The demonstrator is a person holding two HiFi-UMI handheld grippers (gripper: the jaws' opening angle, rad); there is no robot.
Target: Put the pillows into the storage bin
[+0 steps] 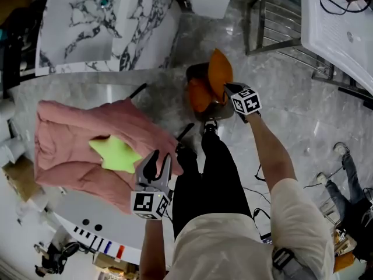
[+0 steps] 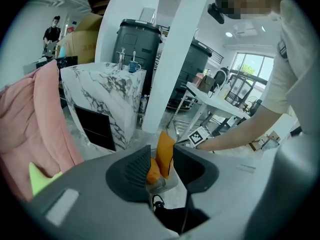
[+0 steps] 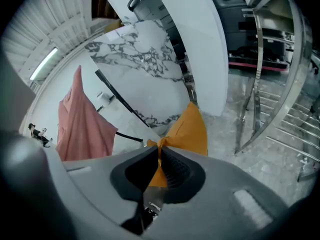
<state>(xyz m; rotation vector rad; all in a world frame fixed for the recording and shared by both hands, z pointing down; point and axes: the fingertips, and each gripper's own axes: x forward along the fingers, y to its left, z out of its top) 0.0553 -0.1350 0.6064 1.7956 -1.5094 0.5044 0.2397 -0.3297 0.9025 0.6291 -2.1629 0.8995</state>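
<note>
Grey marbled floor (image 1: pixel 291 109) fills the middle of the head view. A marble-patterned cabinet (image 1: pixel 105 22) stands at the far left and a metal rack (image 1: pixel 280 28) at the far right. On the left a white bench (image 1: pixel 87 214) carries a pink quilt (image 1: pixel 70 133), and a green star-shaped pillow (image 1: pixel 115 154) lies on the quilt's near part.

The storage bin (image 1: pixel 191 73) stands on the floor beyond the person's legs, far of centre. One orange pillow (image 1: pixel 200 95) lies inside it. A second orange pillow (image 1: pixel 220 69) stands upright at the bin's right side with its lower end down at the opening, just beside the first. Whether it rests on the bottom cannot be told.

The right gripper (image 1: pixel 226 87) reaches to the bin from the near right. In the right gripper view its jaws are pressed together on a bunched corner of the upright pillow (image 3: pixel 192 129), and the cloth is pinched between the ribbed pads (image 3: pixel 172 166).

The left gripper (image 1: pixel 160 158) hangs over the near right edge of the quilt, right of the green pillow and well apart from the bin. In the left gripper view its jaws stand apart with nothing between them. Through the gap the bin with both orange pillows shows farther off.
</note>
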